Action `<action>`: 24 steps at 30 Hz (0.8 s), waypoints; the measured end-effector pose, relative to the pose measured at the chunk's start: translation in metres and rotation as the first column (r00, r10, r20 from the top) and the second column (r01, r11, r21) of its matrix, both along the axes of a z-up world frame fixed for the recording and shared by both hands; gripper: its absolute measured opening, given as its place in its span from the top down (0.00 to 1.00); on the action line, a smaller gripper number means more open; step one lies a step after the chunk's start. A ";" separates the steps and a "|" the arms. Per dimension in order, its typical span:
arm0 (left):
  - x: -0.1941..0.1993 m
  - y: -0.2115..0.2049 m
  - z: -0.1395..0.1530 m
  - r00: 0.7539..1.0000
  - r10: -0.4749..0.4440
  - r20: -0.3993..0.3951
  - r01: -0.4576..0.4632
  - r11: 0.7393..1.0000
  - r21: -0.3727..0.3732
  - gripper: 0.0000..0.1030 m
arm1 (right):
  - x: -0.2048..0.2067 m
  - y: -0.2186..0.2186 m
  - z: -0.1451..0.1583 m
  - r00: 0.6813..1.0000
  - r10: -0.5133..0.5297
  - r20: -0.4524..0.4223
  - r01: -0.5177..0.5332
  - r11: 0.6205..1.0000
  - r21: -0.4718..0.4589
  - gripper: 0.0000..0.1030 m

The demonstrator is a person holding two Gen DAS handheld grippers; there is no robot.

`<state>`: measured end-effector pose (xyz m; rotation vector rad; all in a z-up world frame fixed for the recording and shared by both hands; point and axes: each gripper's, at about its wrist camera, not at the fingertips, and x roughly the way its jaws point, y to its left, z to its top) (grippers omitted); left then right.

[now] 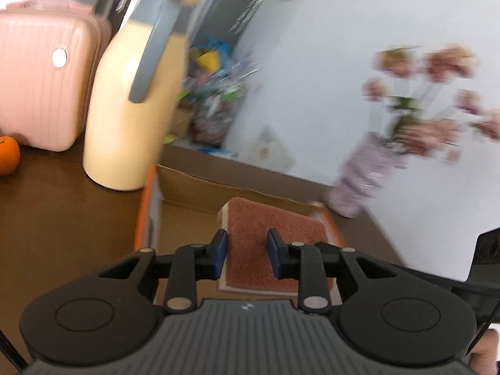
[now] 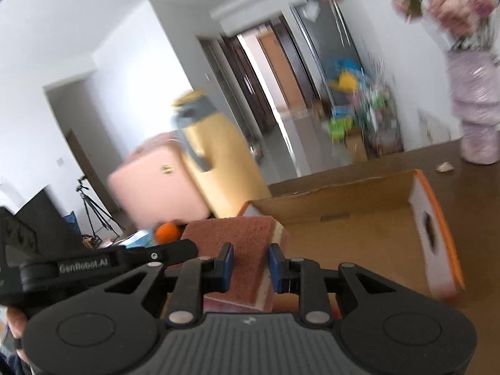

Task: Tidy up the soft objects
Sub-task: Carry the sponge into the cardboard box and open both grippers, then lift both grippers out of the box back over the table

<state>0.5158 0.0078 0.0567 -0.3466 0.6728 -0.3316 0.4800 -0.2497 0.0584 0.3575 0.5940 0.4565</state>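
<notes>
A sponge with a reddish-brown scouring top and a cream foam layer (image 1: 275, 234) sits between the blue pads of my left gripper (image 1: 247, 254), which is shut on it above an open cardboard box with orange edges (image 1: 193, 187). In the right wrist view the same kind of sponge (image 2: 243, 243) is clamped between the pads of my right gripper (image 2: 248, 267), held over the box (image 2: 359, 228). The other gripper (image 2: 93, 262) shows at the left of that view.
A cream thermos jug with a grey handle (image 1: 137, 100), a pink case (image 1: 40, 78) and an orange (image 1: 7, 154) stand on the dark wooden table (image 1: 62, 218) left of the box. A lilac vase of flowers (image 1: 368, 168) stands to the right by the wall.
</notes>
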 end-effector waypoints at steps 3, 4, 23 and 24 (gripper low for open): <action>0.069 -0.004 -0.024 0.995 0.026 -0.099 -0.018 0.997 0.078 0.73 | 0.095 0.009 -0.020 0.988 0.004 -0.152 0.000 1.000 0.027 0.77; 0.084 -0.005 -0.033 0.991 0.036 -0.130 -0.024 0.995 0.093 0.73 | 0.123 0.011 -0.032 0.978 0.000 -0.208 0.008 0.999 0.041 0.77; 0.051 -0.010 0.014 0.999 0.048 0.005 -0.046 0.923 0.382 0.64 | 0.162 -0.001 -0.022 0.976 -0.099 -0.194 0.080 0.991 -0.105 0.70; 0.033 -0.005 0.025 0.998 0.054 0.031 -0.062 0.919 0.390 0.60 | 0.148 -0.008 -0.010 0.981 -0.106 -0.164 0.087 0.989 -0.121 0.66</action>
